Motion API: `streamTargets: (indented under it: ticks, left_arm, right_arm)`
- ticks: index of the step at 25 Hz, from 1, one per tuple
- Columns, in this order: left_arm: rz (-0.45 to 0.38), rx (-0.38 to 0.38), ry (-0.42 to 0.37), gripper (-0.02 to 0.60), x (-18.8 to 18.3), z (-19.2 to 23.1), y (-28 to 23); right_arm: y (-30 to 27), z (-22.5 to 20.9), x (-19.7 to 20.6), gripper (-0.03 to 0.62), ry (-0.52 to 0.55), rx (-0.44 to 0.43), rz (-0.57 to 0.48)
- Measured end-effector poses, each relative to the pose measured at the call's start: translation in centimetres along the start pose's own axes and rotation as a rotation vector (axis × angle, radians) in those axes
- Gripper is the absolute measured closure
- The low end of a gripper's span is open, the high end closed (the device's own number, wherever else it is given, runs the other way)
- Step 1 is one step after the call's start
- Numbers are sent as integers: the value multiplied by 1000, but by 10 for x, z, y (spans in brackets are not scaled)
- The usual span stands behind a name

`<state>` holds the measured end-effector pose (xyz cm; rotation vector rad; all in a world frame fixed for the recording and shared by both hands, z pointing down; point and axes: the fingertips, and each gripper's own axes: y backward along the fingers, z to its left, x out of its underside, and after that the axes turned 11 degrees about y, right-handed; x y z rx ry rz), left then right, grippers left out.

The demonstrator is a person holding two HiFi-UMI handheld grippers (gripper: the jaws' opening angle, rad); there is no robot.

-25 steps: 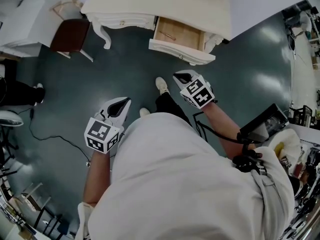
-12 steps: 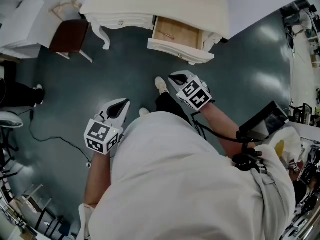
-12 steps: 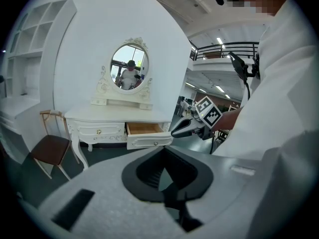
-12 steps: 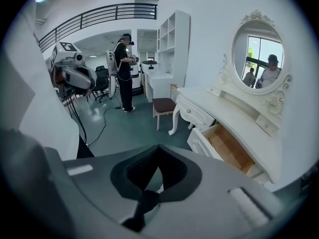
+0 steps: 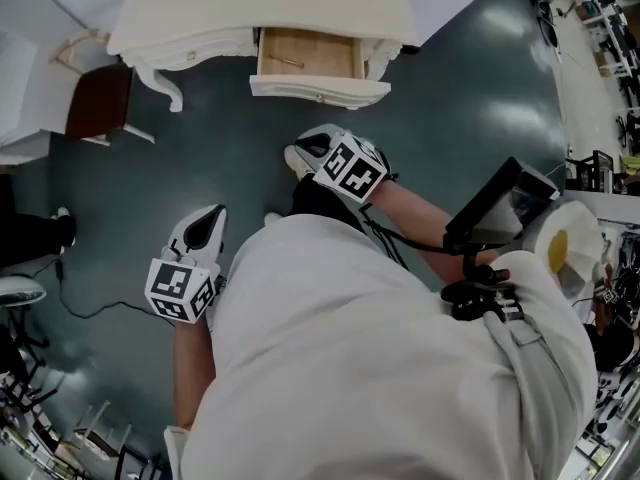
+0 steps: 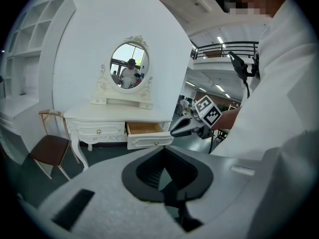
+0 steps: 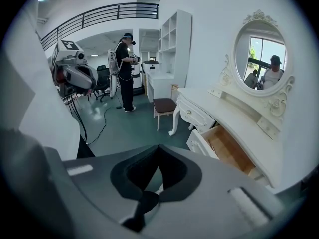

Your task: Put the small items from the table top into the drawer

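A person in a pale top stands on a dark green floor point(image 5: 200, 168) facing a cream-white carved dressing table point(image 5: 300, 8) at 12 o'clock in the head view. The table's wood-lined drawer point(image 5: 318, 90) is pulled open. That view alone looks down into the drawer, where one slim small object point(image 5: 288, 63) lies near the back. Small items on the table top cannot be made out.

The left gripper point(image 5: 203, 226) is at 9 o'clock and the right gripper point(image 5: 308, 148) is just short of the drawer front. Both have their jaws together with nothing between them.

Only the gripper views show the ornate oval mirror point(image 6: 128, 66) above the table, with a figure reflected in it. The right gripper view adds a second person in dark clothes point(image 7: 124, 71) at 11 o'clock, a tall white shelf unit point(image 7: 174, 44) and a black balcony railing point(image 7: 99, 14). A brown-seated chair point(image 5: 95, 103) stands at 10 o'clock beside the table.

The only markings to be made out are the black-and-white square markers point(image 5: 352, 171) on the gripper cubes.
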<state>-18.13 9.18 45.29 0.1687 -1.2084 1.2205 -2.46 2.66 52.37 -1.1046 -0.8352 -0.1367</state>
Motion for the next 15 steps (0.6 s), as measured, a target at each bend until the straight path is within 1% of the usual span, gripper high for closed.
streamTargets:
  ticks: [7,15]
  left_arm:
    - [12,11,-10,580,-9,7,-7]
    - [14,20,-22,580,-13,0,-1]
  right_arm:
    - [0,-13,-1,594,4,16,8]
    - [6,-10,-6,594,1,26,5]
